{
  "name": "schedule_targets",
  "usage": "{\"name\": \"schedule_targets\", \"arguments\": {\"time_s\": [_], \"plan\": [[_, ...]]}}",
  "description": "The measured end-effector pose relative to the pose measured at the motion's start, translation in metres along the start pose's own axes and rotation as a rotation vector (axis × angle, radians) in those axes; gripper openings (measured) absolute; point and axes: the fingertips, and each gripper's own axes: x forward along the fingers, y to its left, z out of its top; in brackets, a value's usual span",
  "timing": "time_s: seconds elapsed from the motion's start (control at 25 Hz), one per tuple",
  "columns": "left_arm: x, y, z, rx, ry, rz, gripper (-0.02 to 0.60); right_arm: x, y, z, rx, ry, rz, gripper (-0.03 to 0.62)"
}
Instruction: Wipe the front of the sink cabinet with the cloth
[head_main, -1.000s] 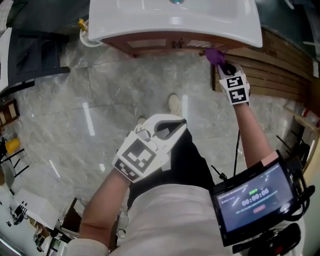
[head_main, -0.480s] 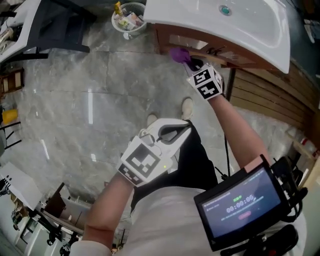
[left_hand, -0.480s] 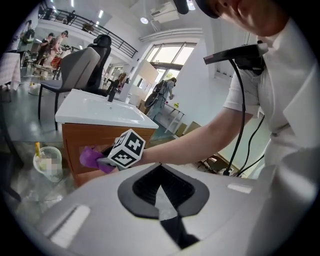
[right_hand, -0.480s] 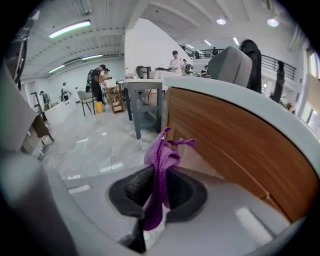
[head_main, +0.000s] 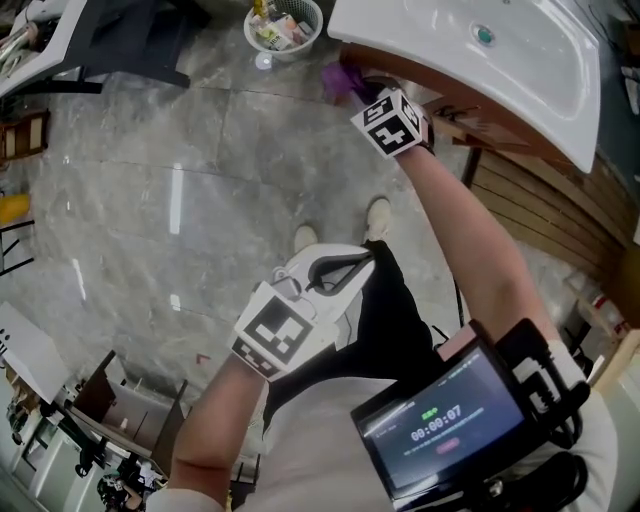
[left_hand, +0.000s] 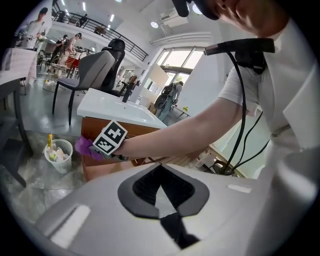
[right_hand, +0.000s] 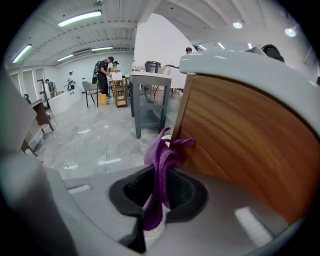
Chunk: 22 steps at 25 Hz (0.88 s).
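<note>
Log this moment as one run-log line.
right gripper: jaws shut on purple cloth | cloth: at edge of cabinet front, below sink | left gripper: jaws shut, empty, away from cabinet

Right hand-held gripper (head_main: 362, 93) clamped; left hand-held gripper (head_main: 358, 259) closed.

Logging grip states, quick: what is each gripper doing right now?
Left gripper: closed, empty.
Right gripper: closed on the purple cloth.

The cloth (right_hand: 161, 165) is purple, the cabinet front (right_hand: 240, 130) brown wood-grain, the sink (head_main: 530, 70) white, the floor (head_main: 150, 200) grey-marbled.
</note>
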Motion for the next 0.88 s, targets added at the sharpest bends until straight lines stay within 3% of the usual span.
{"name": "schedule_targets", "arguments": {"time_s": [0.28,0.88], "plan": [[0.013,-0.001,0.004,0.007,0.009,-0.031,0.005,-0.006,-0.021,-0.028,0.053,0.038,-0.042,0.055],[0.07,-0.026,0.027,0.073,0.058,-0.132,0.005,-0.074,-0.09,-0.137,0.182,0.107,-0.16,0.055]]}}
